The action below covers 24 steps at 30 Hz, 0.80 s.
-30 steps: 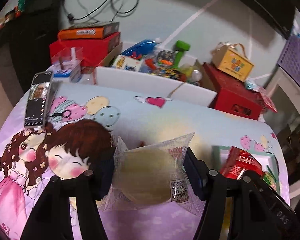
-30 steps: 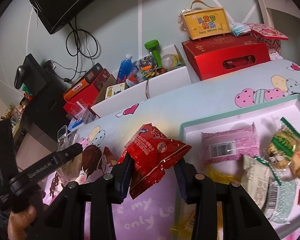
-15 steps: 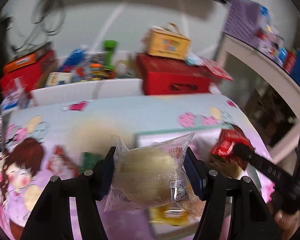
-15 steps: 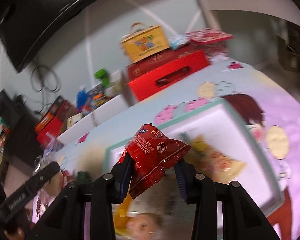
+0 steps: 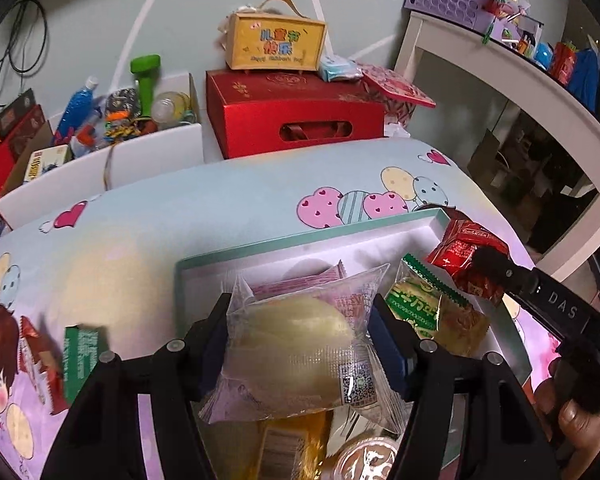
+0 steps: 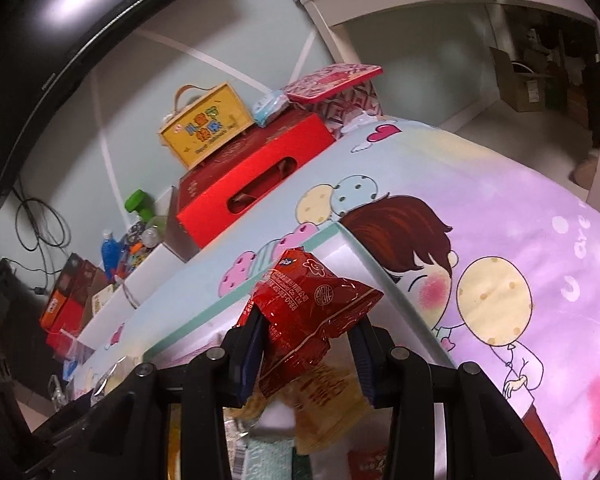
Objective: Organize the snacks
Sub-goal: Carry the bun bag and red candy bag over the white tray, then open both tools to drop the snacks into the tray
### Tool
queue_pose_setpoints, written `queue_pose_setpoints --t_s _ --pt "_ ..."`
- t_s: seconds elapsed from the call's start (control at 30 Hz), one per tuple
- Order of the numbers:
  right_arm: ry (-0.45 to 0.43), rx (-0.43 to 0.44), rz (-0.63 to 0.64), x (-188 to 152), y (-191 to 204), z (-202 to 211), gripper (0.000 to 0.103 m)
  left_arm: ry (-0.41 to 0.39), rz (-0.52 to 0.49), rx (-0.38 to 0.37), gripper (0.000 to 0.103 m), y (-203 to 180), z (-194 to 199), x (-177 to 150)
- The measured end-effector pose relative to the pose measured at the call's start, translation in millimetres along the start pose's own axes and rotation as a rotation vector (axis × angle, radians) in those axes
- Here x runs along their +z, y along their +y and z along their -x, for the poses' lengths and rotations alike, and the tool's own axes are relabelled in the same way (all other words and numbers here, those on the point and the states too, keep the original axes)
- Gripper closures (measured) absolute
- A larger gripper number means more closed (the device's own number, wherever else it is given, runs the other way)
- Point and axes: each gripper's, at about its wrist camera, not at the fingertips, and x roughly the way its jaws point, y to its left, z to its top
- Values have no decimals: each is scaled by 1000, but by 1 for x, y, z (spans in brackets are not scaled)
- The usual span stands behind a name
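A: What does the left gripper have?

B: A clear-wrapped pale bun, pinched at both sides by the blue pads, with a printed code square on the wrapper's lower right. It hangs over the near left part of the white tray, the one with the teal rim.

A: And the right gripper?

B: Clamped on a red foil packet. In the right wrist view the packet sits above the tray's far right corner. From the left wrist view the same packet shows at that corner, with the black finger marked DAS across it.

A: What already lies in the tray?

B: A pink packet toward the far edge, partly behind the bun; a green-and-white packet with a golden biscuit pack toward the right edge; a yellow packet and a round clear-lidded snack at the near edge.

A: Where is the tray on the table?

B: On the cartoon-printed tablecloth, toward its right side. Left of the tray, a green packet and a small red packet lie on the cloth.

A: Past the far edge?

B: A red gift box with a yellow handled box on top, and a white carton of odds and ends to its left.
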Motion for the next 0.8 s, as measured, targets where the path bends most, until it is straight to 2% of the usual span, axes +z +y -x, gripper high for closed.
queue_pose_setpoints --t_s 0.1,0.17,0.2,0.27,0.4,0.43,0.6,0.67,0.8 --pt "11 -18 -1 -1 -2 -5 58 7 6 4 32 0 -4 0" --pt "21 -25 6 -2 -2 -8 57 3 3 1 24 0 -2 0" --pt "23 -29 10 -2 -2 -8 54 -2 4 -3 24 1 1 0" --pt "30 -35 18 -2 0 -8 43 -6 10 -5 24 3 6 0" --pt "45 -74 44 -2 4 -6 41 -17 30 -2 20 11 19 -2" --pt "50 -85 50 -2 5 -6 37 -20 38 1 16 14 22 -3" --pt "58 -112 111 -4 16 -2 15 -49 90 48 15 38 39 -10" --pt "55 -118 164 -5 26 1 6 -49 113 81 4 50 42 -14" --pt "44 -133 254 -10 45 4 0 -50 162 111 4 72 49 -24"
